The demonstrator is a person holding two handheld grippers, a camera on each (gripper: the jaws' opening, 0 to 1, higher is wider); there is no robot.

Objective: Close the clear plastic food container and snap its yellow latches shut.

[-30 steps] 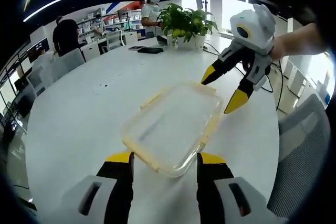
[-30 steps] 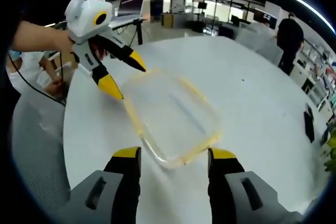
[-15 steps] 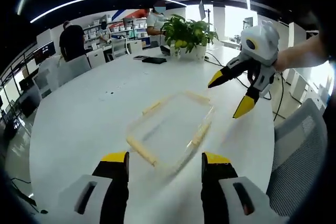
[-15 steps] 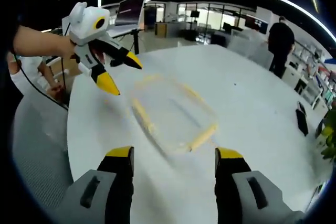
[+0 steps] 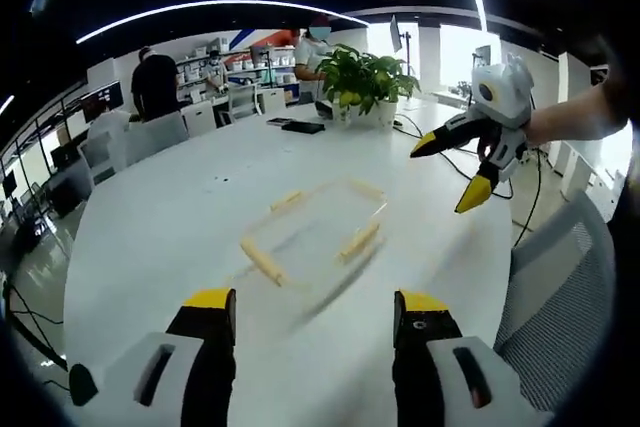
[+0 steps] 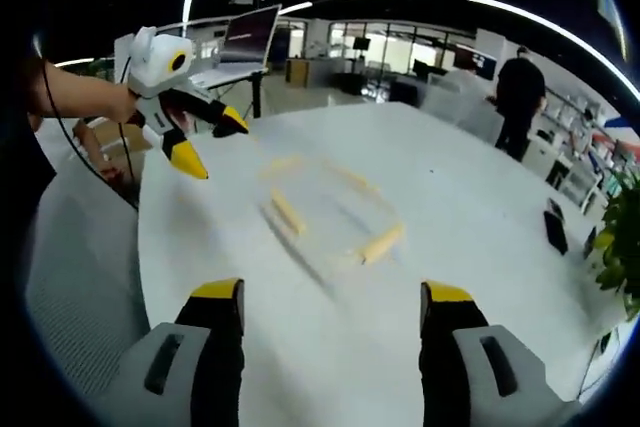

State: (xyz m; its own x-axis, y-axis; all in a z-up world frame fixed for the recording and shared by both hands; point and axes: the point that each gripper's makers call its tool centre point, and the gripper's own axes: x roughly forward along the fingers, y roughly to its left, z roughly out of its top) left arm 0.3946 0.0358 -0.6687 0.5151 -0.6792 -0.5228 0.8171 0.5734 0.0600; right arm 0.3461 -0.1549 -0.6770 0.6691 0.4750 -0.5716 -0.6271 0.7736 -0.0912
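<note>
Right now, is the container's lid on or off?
Cannot tell: the clear container lies flat on the white table, too blurred to judge lid or latches.

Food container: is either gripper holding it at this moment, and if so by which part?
Nothing is held. Both grippers have open jaws, away from the container lying on the table.
</note>
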